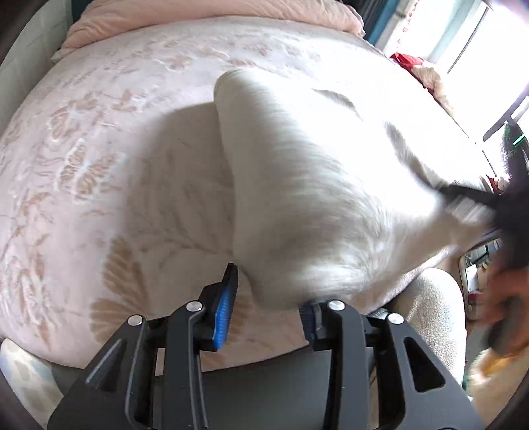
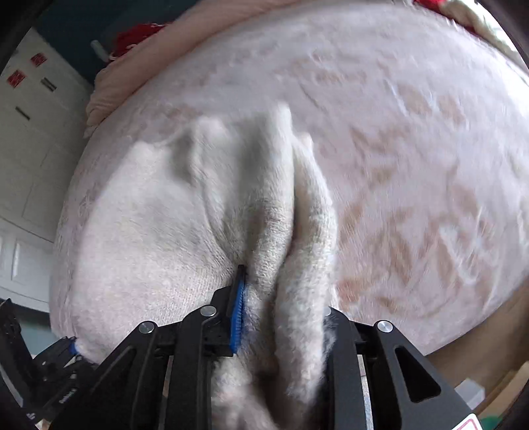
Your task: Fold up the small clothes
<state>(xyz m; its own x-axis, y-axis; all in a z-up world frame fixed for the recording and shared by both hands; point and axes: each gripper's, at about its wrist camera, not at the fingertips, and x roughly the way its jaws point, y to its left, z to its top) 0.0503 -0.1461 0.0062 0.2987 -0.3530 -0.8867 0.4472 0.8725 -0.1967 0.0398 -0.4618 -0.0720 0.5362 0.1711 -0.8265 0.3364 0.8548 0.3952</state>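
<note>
Left wrist view.
- Left gripper: jaws set wide. The left blue-padded finger stands bare over the bed; the right one is tucked under the hem of the garment. Whether any cloth is pinched here cannot be told; with this gap it looks more like loose contact than a grasp.
- White fleecy garment: lifted clear of the bed, hanging as a broad sheet and casting a shadow on the cover below. Its far right corner is drawn toward the right gripper, which is blurred at the frame edge. Judged purpose: held up and spread so that it can be laid flat or doubled over.
- Bed: pale pink floral cover, serving as the folding place.
- Pink quilt: bunched along the far end of the bed.

Right wrist view.
- Right gripper: jaws closed narrow upon a thick bunched fold of the garment; pile spills over the right finger and hides its pad.
- Garment: runs from the grip out leftward, with ridges of slack cloth ahead of the jaws. Its lower left corner meets the left gripper, seen small at the edge.
- Judgement: the fold is barely begun.
</note>
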